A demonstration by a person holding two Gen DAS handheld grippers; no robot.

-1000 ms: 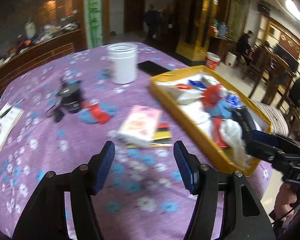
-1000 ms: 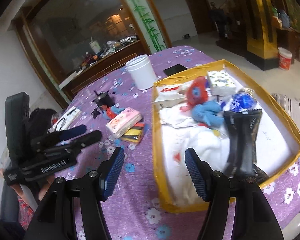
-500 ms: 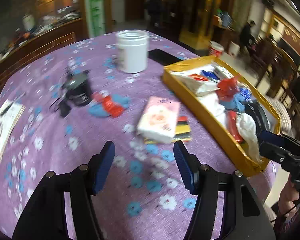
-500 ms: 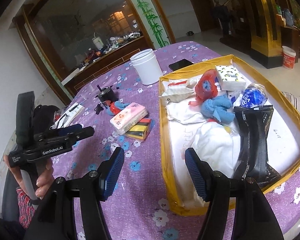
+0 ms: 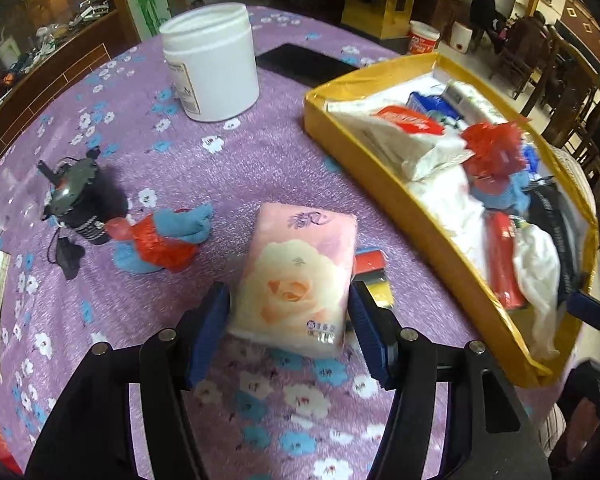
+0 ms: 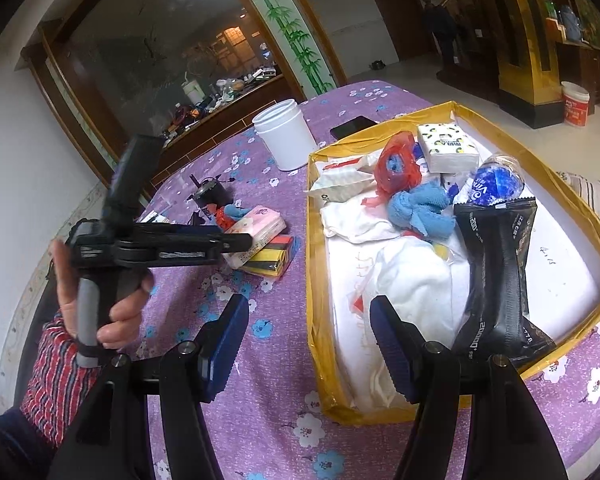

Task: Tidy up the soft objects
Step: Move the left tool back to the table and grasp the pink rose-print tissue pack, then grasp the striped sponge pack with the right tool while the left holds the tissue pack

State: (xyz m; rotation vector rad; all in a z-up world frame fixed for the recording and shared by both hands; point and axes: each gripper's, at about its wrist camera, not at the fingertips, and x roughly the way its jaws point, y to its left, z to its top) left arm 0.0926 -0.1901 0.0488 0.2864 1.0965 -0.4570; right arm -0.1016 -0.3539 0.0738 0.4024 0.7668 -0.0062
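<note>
Straddling the near end of a pink tissue pack (image 5: 296, 280), the left tongs (image 5: 288, 334) stand with their blue pads on either side of the wrapper, open and not squeezing it; whether a pad brushes the plastic cannot be told. The pack lies on the purple flowered table (image 5: 228, 168), resting partly on a flat red, black and yellow striped packet (image 5: 374, 276). In the right wrist view a hand (image 6: 100, 292) in a red striped sleeve holds the left tool over the pack. The right tongs (image 6: 310, 344) hang open with nothing between them, above the near corner of the yellow box (image 6: 314, 264), one pad over the table and the other over the box. Inside the box lie white cloths (image 6: 412, 284), a black pouch (image 6: 496, 276), a blue cloth (image 6: 420, 210), a red mesh bundle (image 6: 396, 168), a blue-labelled bottle (image 6: 496, 182) and a small white tissue pack (image 6: 446, 152). Left of the pink pack, well apart from the box, lies a blue cloth with a red bag (image 5: 160, 240), and just beside it a small black cylinder with wires (image 5: 78, 204). Farther off stand a white tub (image 5: 212, 60) and a dark flat phone (image 5: 304, 64).
</note>
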